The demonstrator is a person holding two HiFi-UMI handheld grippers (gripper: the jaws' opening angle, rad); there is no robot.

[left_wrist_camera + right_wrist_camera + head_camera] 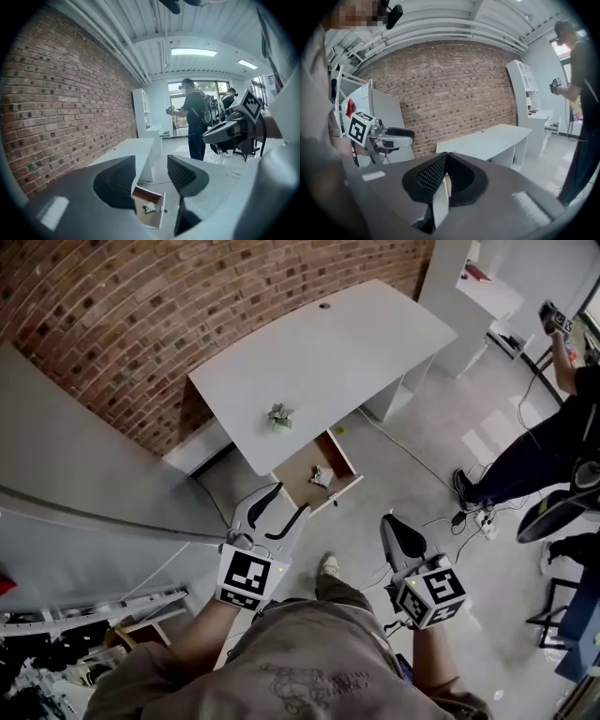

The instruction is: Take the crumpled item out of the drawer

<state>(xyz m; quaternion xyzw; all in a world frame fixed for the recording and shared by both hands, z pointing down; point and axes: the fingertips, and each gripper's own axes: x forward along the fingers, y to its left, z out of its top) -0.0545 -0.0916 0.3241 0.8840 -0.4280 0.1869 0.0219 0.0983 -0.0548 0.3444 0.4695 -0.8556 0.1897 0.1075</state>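
We stand back from the white tabletop (356, 343), which runs along the brick wall (141, 315), and hold both tools low in front of us, well apart from the furniture. The drawer (343, 457) under the tabletop's near edge is pulled open, and the crumpled item (322, 476) lies on its brown bottom, toward the front. A second crumpled piece (280, 417) sits on the tabletop just behind the drawer.

Our left gripper (289, 500) points toward the drawer. Its fingers (187, 176) stand wide apart with nothing between them, and through the gap the left gripper view shows the drawer and the crumpled item (148, 208) far beyond. Our right gripper (390, 521) hangs beside it over the floor (441, 427). Its fingers (431, 176) are pressed together and hold nothing.

Another person (553, 446) stands off to our right, away from the tabletop.
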